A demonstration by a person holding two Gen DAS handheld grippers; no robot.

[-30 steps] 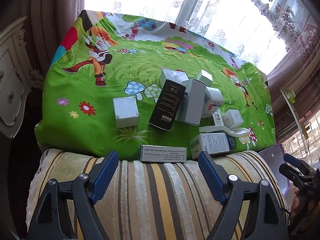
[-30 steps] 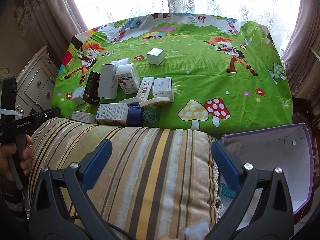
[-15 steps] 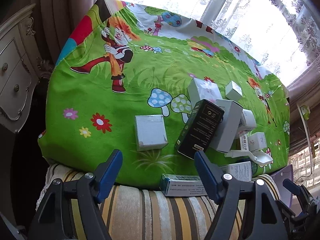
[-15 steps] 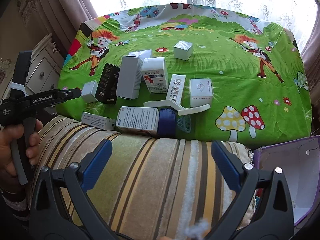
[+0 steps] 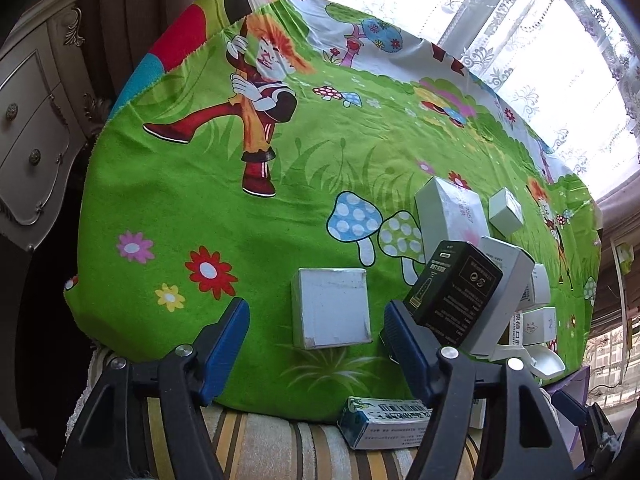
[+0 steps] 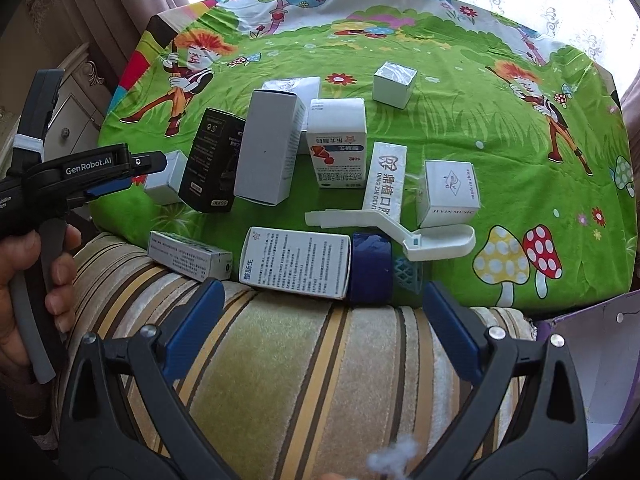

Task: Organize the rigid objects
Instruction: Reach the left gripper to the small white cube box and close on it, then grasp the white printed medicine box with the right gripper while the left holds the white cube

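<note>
Both tongs spread, nothing pinched. Left gripper [image 5: 316,322] sits low over the near-left edge of the green cartoon cloth [image 5: 200,200], fingers either side of the small white cube box [image 5: 331,307] w/ gap on both sides, not touching; the right blue finger [image 5: 408,350] is just beside the black box [image 5: 454,292]. Black box leans against a tall grey-white box [image 6: 270,148], both near the cloth's left side. Right gripper [image 6: 320,322] hangs over the striped cushion [image 6: 300,380] at the near edge, fingers wide apart, just short of the flat white printed box [image 6: 296,262] w/ blue end lying on the cloth/cushion border. Long thin box [image 6: 188,256] lies left of it, also on that border. Behind: red-and-white medicine box [image 6: 338,142], DING ZHI box [image 6: 386,182], JIYIN MUSIC cube [image 6: 448,194], white plastic clip-like piece [image 6: 400,232]. Lone silver-white cube [image 6: 394,84] farther back, apart from the rest. Purple-rimmed carton [image 6: 592,380] off the cloth's near-right corner.
</note>
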